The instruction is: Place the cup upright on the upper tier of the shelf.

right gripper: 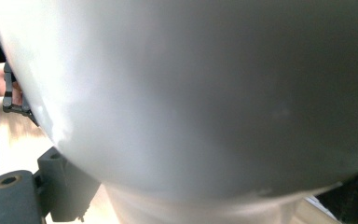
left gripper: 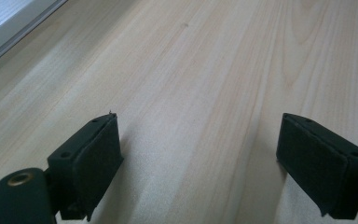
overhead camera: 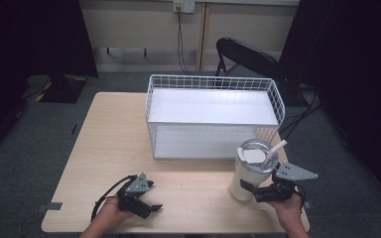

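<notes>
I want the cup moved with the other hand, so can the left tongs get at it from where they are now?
Probably yes: bare table lies between the left tongs and the cup, though the right tongs already sit around its base.

I see the tumbler (overhead camera: 250, 171) standing on the table (overhead camera: 99, 148), just before the wire basket's (overhead camera: 213, 116) right corner

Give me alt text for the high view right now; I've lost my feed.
The right gripper has its fingers around the lower part of a white tumbler with a lid and straw, standing near the right front of a light wooden table. The left gripper rests open at the front left; a white wire basket sits behind.
</notes>
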Tool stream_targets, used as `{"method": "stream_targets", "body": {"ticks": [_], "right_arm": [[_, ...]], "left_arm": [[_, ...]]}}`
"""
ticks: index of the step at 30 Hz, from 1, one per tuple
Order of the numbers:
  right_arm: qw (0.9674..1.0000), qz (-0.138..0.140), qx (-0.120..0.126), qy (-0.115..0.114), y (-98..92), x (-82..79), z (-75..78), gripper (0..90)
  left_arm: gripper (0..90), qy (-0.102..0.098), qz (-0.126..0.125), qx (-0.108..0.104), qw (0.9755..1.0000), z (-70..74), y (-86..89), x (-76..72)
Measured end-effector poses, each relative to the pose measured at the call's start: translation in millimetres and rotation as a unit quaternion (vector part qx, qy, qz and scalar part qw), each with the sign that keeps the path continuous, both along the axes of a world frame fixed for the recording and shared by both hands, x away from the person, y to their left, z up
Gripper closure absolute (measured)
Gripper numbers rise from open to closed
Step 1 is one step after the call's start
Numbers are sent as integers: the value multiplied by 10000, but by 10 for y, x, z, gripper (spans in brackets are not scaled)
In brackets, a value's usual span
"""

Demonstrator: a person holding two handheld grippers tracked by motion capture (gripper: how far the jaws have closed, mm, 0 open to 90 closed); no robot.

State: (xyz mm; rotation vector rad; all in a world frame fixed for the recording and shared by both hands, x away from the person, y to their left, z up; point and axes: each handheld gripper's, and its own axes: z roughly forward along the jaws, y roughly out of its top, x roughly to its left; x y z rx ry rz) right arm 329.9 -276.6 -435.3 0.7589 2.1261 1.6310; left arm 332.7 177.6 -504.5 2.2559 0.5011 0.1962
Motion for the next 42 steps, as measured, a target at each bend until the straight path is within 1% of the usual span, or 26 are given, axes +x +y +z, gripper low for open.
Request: {"method": "stream_targets", "body": {"ticks": [2,4,6,7,8,10,13,16,17,20,21,22,23,24,26,27,29,30,31,34,35,38,39,42], "right_arm": [[10000,17,10,34,-2,15,58,91],[10000,14,10,54,-3,20,78,91],[10000,28,-15,59,1,32,120,91],[10000,35,-50,40,6,40,167,91],[10000,35,-50,40,6,40,167,91],[10000,59,-54,56,12,58,234,91],[9999,82,-55,47,18,72,277,91],[9999,73,-6,77,16,101,360,91],[9999,73,-6,77,16,101,360,91],[9999,62,-10,95,7,130,442,92],[9999,62,-10,95,7,130,442,92],[9999,72,-11,103,1,145,486,92],[9999,72,-11,103,1,145,486,92],[9999,48,7,98,-6,155,532,91],[9999,50,29,112,-14,164,555,92],[9999,34,66,124,-26,177,600,92],[9999,36,70,117,-32,186,622,91],[9999,36,58,113,-42,198,668,91],[9999,36,58,113,-42,198,668,91],[9999,31,61,132,-56,225,747,91],[9999,31,61,132,-56,225,747,91],[9999,48,48,123,-56,240,822,92],[9999,48,48,123,-56,240,822,92],[9998,100,83,151,-43,254,892,92]], "left_arm": [[130,1,2,4,10000,0,1,0],[131,-1,0,0,10000,0,0,0],[130,0,1,3,10000,0,0,0],[130,0,0,0,10000,0,0,0],[130,1,-1,1,10000,0,0,0],[131,2,2,2,10000,0,0,0],[130,-1,-1,2,10000,0,0,0],[131,-1,-2,2,10000,0,0,0],[130,-1,-2,2,10000,0,0,0],[130,1,-1,6,10000,1,1,0],[130,1,-1,6,10000,1,1,0],[130,2,0,6,10000,1,1,0],[130,2,0,6,10000,1,1,0],[130,1,-1,9,10000,1,1,0],[130,3,0,6,10000,1,1,0],[131,4,1,9,10000,1,1,0],[130,0,-1,4,10000,0,0,0],[130,2,1,6,10000,1,1,0],[131,2,1,6,10000,1,1,0],[130,2,0,8,10000,1,1,0],[131,2,0,8,10000,1,1,0],[130,2,0,10,10000,1,1,0],[130,2,0,10,10000,1,1,0],[130,3,0,10,10000,1,1,0]]}}
